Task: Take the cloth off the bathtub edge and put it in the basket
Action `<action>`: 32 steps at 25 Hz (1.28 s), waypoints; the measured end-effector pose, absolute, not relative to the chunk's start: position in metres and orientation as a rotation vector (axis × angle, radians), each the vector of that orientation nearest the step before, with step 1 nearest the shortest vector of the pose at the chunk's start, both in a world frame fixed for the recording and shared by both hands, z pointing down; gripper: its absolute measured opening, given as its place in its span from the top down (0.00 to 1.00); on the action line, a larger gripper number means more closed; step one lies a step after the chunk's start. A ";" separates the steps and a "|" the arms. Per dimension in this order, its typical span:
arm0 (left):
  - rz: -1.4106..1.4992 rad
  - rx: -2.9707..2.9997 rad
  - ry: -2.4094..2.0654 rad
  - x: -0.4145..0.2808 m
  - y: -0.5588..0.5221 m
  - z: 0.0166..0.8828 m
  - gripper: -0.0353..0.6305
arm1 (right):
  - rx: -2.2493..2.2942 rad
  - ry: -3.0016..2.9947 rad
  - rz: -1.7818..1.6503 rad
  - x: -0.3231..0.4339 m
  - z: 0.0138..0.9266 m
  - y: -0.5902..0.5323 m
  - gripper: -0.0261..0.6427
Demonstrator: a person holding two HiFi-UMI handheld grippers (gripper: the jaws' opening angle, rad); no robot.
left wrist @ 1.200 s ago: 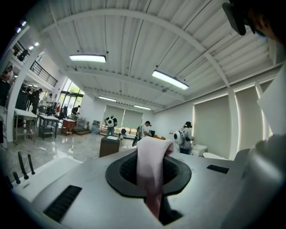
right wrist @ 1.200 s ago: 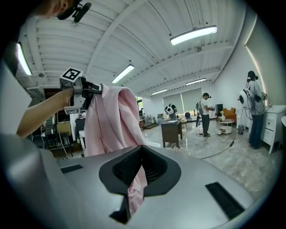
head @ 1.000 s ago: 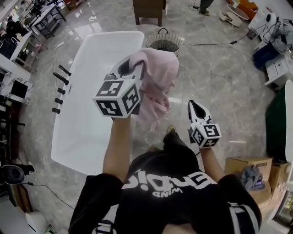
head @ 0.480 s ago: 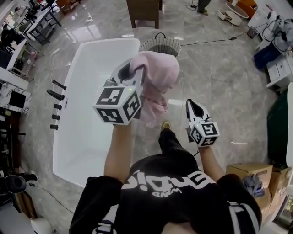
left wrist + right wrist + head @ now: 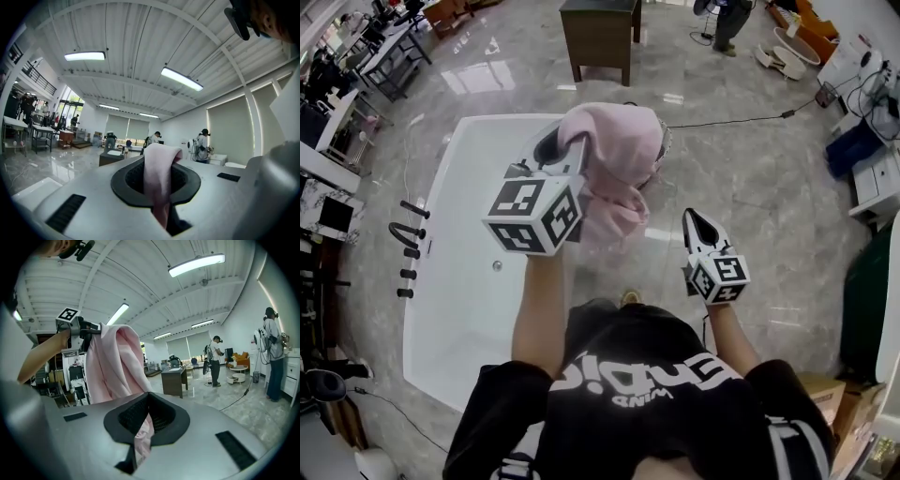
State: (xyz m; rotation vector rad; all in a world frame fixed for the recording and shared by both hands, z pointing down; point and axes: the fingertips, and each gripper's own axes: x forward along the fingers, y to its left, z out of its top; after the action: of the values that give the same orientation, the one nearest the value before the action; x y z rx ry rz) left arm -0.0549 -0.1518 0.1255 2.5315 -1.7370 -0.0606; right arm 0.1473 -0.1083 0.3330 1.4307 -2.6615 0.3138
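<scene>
A grey marble floor (image 5: 750, 178) fills the head view, and a long white bathtub (image 5: 469, 309) lies on it at the left. A person in a black printed T-shirt (image 5: 647, 394) stands at the tub's right side with both arms out. Past the tub's far end stands a dark wooden worktop (image 5: 600, 33).

A crumpled pale pink cloth (image 5: 614, 159) is clear of the tub edge. It hangs in the air beside the tub's far right corner, pinched in the left tongs (image 5: 562, 145). A sliver of a woven basket's rim (image 5: 662, 145) peeks out at the cloth's right edge. The cloth hides the rest of the basket.

The left gripper view shows what the head view cannot. The left tongs are clamped on a fold of pink that rises between them and curls over their tips. That view looks level across the room and shows no tub, only a ribbed white ceiling with strip lights (image 5: 182, 78) and people standing far off (image 5: 202, 145).

The right tongs (image 5: 692, 217) are held lower and to the right, well apart from the hanging folds in the head view. The right gripper view shows them drawn narrow, with a streak of pink in the slit between them. Whether that streak is gripped or only seen through the slit cannot be told. The same view shows the cloth draping from the left gripper's raised marker cube.

A row of black tap fittings (image 5: 408, 253) lines the tub's left rim, in the head view only.
</scene>
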 end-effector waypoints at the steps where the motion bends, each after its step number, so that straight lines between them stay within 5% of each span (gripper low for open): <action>1: -0.070 2.530 -1.745 -0.055 -0.166 0.122 0.89 | 1.432 -2.665 0.311 0.149 0.332 -0.121 0.94; 32: -0.166 2.715 -1.481 -0.085 -0.608 0.080 0.89 | 1.613 -2.602 0.309 0.085 0.317 -0.536 0.94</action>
State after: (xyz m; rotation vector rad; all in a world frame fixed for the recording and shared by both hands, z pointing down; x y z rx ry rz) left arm -0.0852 -0.6083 0.0804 2.7153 -1.4815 -0.1661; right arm 0.0850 -0.5364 0.3168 1.6128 -2.6022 0.3090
